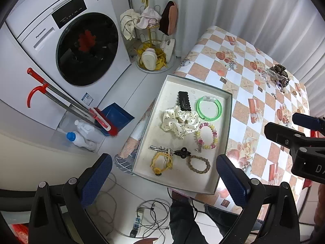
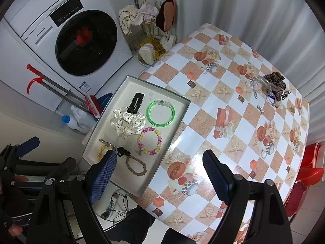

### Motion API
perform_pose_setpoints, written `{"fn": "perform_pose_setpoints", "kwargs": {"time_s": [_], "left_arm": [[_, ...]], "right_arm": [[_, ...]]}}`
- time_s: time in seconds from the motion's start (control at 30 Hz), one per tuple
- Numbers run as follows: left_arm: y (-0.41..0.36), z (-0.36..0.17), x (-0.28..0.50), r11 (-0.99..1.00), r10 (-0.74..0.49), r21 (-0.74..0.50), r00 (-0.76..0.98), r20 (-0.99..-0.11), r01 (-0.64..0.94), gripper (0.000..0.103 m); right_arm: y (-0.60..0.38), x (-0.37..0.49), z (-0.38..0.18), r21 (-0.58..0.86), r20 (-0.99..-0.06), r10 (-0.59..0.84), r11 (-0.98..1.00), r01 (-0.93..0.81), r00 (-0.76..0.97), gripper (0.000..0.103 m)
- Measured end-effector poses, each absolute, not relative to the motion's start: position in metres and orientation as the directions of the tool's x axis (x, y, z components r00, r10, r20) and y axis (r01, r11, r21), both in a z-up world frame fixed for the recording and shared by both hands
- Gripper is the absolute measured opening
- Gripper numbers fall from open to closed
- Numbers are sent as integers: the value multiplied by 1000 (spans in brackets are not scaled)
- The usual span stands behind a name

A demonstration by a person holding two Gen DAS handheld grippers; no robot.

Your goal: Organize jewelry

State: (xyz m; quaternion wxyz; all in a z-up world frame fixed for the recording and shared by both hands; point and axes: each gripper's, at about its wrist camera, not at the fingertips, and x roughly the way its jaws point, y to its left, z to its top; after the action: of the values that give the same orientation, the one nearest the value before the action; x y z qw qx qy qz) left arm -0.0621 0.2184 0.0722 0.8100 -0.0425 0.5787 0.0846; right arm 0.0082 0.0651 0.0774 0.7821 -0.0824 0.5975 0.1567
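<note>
There, at the near left corner of the checkered oilcloth worktop (image 2: 239,93), sits a shallow white cardboard tray (image 1: 227,122) holding the sorted pieces: a black scalloped hair clip (image 1: 183,101), a translucent green bangle (image 1: 209,108), a cream polka-dot satin scrunchie (image 1: 178,121), a pink-and-yellow beaded bracelet (image 1: 206,135), a yellow cord bracelet (image 1: 161,161) and a braided tan bracelet (image 1: 198,164). A small heap of unsorted jewelry topped by a leopard-print scrunchie (image 2: 275,80) lies well apart at the far side. The left gripper (image 1: 162,180) hangs above the tray, jaws wide, holding nothing. The right gripper (image 2: 159,175) hovers over the tray's edge, jaws spread wide and empty.
</note>
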Motion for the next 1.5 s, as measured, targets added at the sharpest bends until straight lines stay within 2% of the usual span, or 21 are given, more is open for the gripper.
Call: {"fn": "perform_pose_setpoints", "kwargs": {"time_s": [1.5], "left_arm": [[216, 75, -66, 981, 113, 55, 312, -943, -188, 103]], "right_arm": [[74, 5, 79, 58, -961, 146, 937, -345, 234, 89]]}}
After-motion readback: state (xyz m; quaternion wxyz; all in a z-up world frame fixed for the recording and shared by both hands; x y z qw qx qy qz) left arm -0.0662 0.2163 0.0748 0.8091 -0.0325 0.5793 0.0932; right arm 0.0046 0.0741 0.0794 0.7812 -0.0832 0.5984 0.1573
